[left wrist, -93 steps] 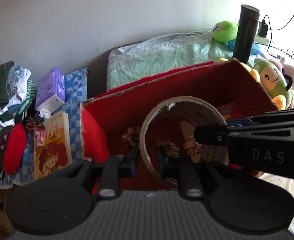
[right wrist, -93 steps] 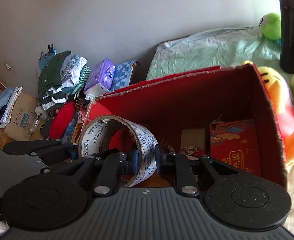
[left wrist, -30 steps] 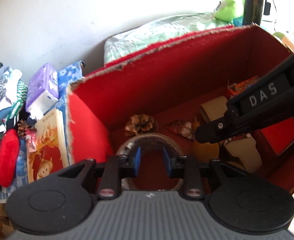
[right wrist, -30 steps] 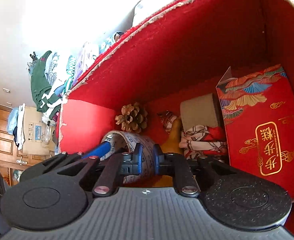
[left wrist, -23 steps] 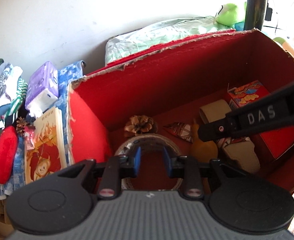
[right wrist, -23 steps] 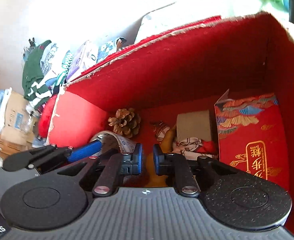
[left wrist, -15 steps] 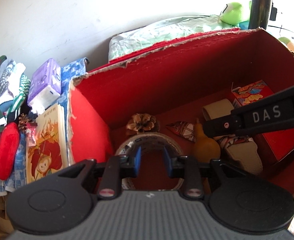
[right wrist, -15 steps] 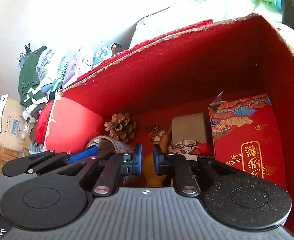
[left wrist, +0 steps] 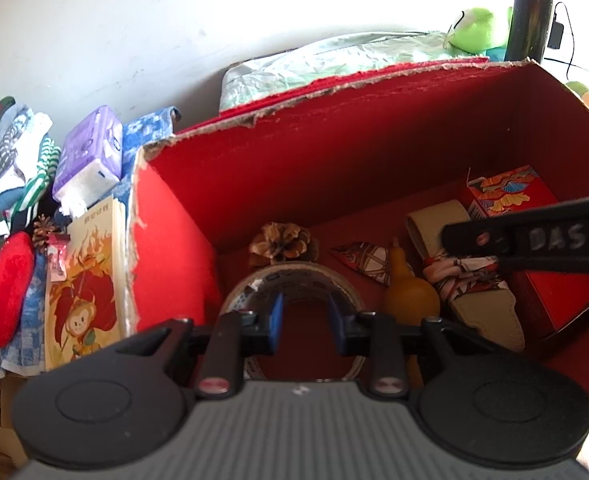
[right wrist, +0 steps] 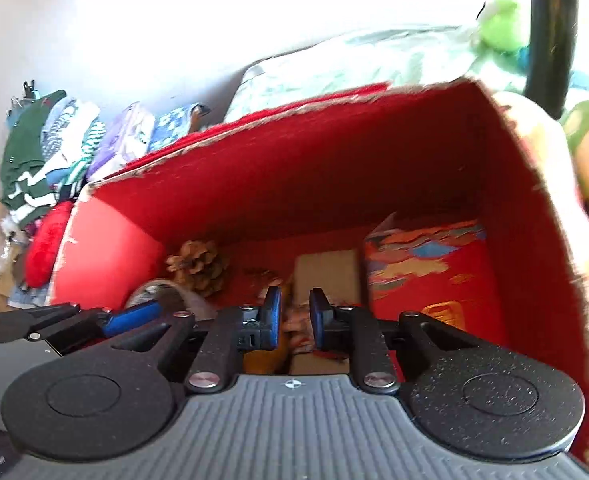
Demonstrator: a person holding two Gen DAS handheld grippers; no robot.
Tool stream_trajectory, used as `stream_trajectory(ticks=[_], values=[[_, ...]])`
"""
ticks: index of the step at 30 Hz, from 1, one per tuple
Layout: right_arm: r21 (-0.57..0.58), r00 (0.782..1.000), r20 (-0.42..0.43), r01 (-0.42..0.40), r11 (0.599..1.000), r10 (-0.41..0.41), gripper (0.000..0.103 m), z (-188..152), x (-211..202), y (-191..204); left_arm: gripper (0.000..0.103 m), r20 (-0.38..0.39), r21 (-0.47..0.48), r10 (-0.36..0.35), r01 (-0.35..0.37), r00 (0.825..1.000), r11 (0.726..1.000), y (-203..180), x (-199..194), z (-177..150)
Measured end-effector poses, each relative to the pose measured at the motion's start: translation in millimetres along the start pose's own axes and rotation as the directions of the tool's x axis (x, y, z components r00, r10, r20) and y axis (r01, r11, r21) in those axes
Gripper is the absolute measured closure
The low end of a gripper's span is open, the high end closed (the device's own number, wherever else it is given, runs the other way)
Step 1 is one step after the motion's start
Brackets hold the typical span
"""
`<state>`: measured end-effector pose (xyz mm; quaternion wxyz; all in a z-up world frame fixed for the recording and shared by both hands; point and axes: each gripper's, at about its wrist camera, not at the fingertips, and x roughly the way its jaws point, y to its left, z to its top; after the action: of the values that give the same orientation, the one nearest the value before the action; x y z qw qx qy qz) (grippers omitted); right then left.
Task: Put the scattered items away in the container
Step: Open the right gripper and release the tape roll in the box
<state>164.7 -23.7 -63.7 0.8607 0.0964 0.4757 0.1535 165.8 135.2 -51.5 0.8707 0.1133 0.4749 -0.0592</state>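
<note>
the left gripper [left wrist: 305,322] hangs over the near-left part of the red box [left wrist: 334,152], jaws a little apart with nothing pinched between the blue pads. the tape roll [left wrist: 298,280] lies flat on the box floor right under them, so it's in the container and not gripped. the right gripper [right wrist: 295,317] is just beside it to the right, pointing down into the box too. its jaws are opening and only the jumble on the floor shows through the gap, nothing held. in the left view its black finger marked das cuts across the right side of the box.

around the roll: a pine cone [left wrist: 283,240] just beyond it toward the far wall, a yellow gourd [left wrist: 408,290] just right of it, a patterned cloth [left wrist: 460,274] draped over a beige case [left wrist: 482,304], then a red gift box [left wrist: 534,240] against the right wall.

outside, left of the box, a picture book [left wrist: 84,280] leans on the wall of the box, with a purple tissue pack [left wrist: 88,156] behind it and a red plush [left wrist: 6,292] and a pile of clothes [left wrist: 10,168] further left. far side has a pale green pillow [left wrist: 334,60], a green frog plush [left wrist: 480,28] and a dark flask [left wrist: 530,12] standing upright
</note>
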Motion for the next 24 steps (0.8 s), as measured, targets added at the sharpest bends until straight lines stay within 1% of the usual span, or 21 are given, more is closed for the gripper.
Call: stream_trajectory(ticks=[3, 6, 10, 13, 15, 19, 24], values=[[-0.015, 0.999, 0.015, 0.039, 0.999, -0.039, 0.084, -1.8, -1.5, -7.7, 0.071, -0.02, -0.003, -0.006, 0.006, 1.0, 1.0, -0.6, 3.7, 0.8], [0.0, 0.999, 0.024, 0.023, 1.0, -0.023, 0.085, -2.9, -1.3, -13.6, 0.071, -0.022, -0.006, -0.011, 0.011, 1.0, 1.0, -0.5, 3.8, 0.3], [-0.052, 0.998, 0.036, 0.055, 0.997, -0.053, 0.085, -4.6, 2.2, -8.5, 0.07, -0.025, -0.009, -0.006, 0.006, 1.0, 1.0, -1.3, 4.1, -0.1], [-0.063, 0.998, 0.033, 0.048, 0.997, -0.046, 0.085, -4.5, 2.8, -9.2, 0.07, -0.024, -0.012, -0.004, 0.004, 1.0, 1.0, -1.2, 4.2, -0.2], [-0.093, 0.998, 0.032, 0.053, 0.994, -0.05, 0.085, -5.2, 3.4, -7.4, 0.07, -0.022, -0.015, -0.004, 0.004, 1.0, 1.0, -1.2, 3.9, -0.3], [-0.186, 0.991, 0.073, 0.121, 0.975, -0.109, 0.087, -10.7, 4.5, 4.9, 0.069, -0.026, -0.02, 0.006, -0.006, 1.0, 1.0, -1.6, 4.4, 0.4], [-0.167, 0.996, 0.039, 0.089, 0.982, -0.084, 0.087, -5.5, 5.7, 0.1, 0.069, -0.022, -0.027, 0.021, -0.022, 1.0, 0.999, -0.8, 4.6, 0.6]])
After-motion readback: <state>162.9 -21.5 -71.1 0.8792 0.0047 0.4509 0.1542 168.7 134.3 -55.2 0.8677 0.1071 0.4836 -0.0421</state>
